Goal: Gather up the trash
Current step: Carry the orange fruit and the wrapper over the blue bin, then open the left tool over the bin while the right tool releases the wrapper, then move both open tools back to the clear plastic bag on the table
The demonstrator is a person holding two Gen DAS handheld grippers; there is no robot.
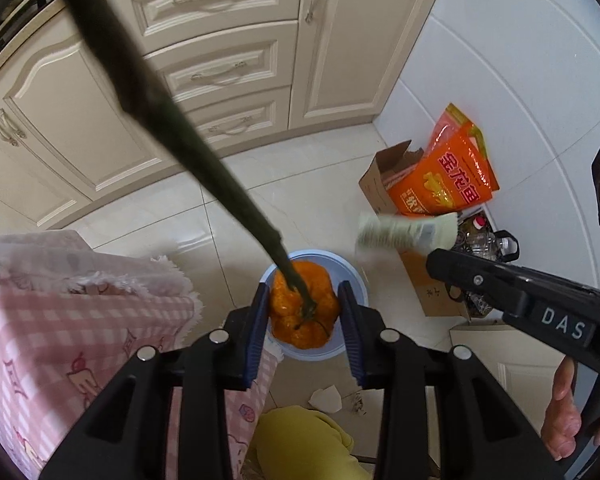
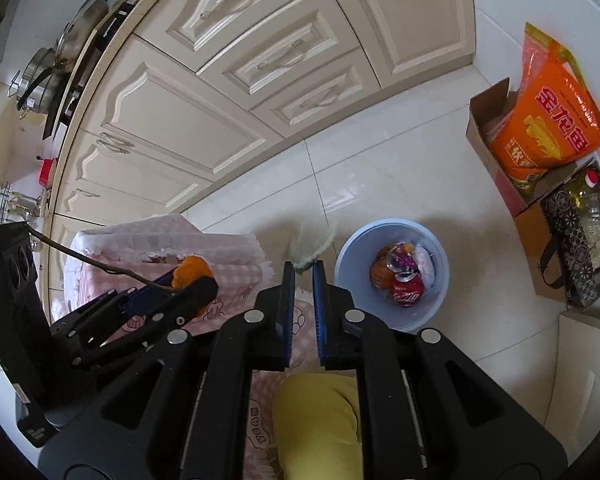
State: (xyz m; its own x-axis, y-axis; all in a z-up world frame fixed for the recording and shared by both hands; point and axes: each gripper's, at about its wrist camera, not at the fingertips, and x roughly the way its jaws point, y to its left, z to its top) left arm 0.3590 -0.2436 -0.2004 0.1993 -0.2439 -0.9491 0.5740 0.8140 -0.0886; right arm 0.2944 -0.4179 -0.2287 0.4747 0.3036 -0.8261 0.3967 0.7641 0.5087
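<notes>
My left gripper (image 1: 305, 312) is shut on an orange peel (image 1: 304, 312) with a dark stem, held above the light blue trash bin (image 1: 356, 280). In the right wrist view the left gripper (image 2: 188, 280) holds the same peel (image 2: 190, 271) over the pink checked cloth. My right gripper (image 2: 303, 267) is shut on a pale green wrapper (image 2: 312, 246), to the left of the bin (image 2: 352, 252), which holds a red cola can (image 2: 407, 289) and other wrappers. In the left wrist view the right gripper (image 1: 440, 254) holds the blurred wrapper (image 1: 404, 232) up right of the bin.
A table with a pink checked cloth (image 1: 60, 320) stands at left. Cream cabinets (image 1: 220, 60) line the back. A cardboard box with an orange bag (image 1: 448, 172) and a dark bag of bottles (image 2: 584, 232) stand at right. A paper scrap (image 1: 326, 398) lies on the tiled floor.
</notes>
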